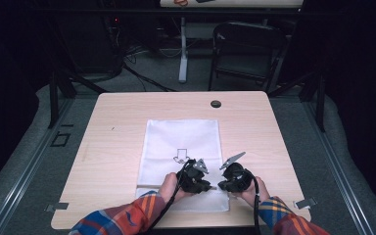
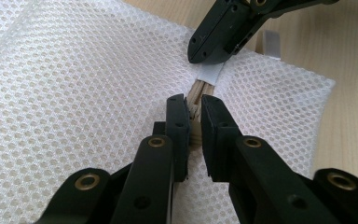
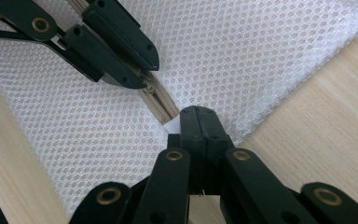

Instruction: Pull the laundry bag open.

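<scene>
Pale wood counter, dark room behind. White mesh bag lies flat near the front edge. Left gripper fingers clamp the zipper; right gripper fingers are closed on the bag's end tab. Best to pull steadily along the zipper line while holding the tab taut. Free counter on both sides and beyond.
</scene>
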A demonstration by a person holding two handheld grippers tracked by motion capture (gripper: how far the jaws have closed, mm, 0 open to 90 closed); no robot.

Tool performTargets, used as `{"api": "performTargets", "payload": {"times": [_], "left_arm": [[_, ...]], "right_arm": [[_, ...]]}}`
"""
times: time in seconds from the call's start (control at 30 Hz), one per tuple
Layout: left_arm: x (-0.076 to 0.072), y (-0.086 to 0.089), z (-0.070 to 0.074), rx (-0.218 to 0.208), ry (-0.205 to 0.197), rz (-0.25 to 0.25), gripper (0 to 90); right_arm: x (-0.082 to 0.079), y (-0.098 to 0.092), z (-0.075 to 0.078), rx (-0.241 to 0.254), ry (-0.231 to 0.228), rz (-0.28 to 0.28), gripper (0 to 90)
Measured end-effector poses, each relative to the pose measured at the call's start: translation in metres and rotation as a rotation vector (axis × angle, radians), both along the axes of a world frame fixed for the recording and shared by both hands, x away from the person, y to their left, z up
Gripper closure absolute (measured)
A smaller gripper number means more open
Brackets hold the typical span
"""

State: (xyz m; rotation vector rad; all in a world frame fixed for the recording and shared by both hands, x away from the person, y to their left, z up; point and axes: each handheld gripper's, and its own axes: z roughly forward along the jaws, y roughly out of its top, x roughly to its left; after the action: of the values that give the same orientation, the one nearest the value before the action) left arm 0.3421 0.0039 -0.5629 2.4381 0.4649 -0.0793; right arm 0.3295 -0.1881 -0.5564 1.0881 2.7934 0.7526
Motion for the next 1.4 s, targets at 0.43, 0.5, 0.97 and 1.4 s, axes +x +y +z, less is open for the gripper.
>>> {"api": "performTargets", "payload": {"times": [0.43, 0.5, 0.97, 1.4], "left_arm": [[0.003, 0.008, 0.002, 0.009, 0.016, 0.006, 81.9], [0.004, 0.008, 0.001, 0.004, 0.021, 0.009, 81.9], [0.002, 0.012, 0.003, -0.002, 0.014, 0.012, 82.0], [0.0, 0.019, 0.006, -0.01, 0.02, 0.017, 82.0]], "right_arm": [[0.001, 0.0, 0.0, 0.0, 0.004, 0.012, 90.0], [0.002, 0.0, 0.001, -0.002, 0.009, 0.017, 90.0], [0.003, 0.001, 0.001, -0.01, 0.01, 0.029, 90.0], [0.001, 0.004, 0.001, -0.019, 0.002, 0.023, 90.0]]}}
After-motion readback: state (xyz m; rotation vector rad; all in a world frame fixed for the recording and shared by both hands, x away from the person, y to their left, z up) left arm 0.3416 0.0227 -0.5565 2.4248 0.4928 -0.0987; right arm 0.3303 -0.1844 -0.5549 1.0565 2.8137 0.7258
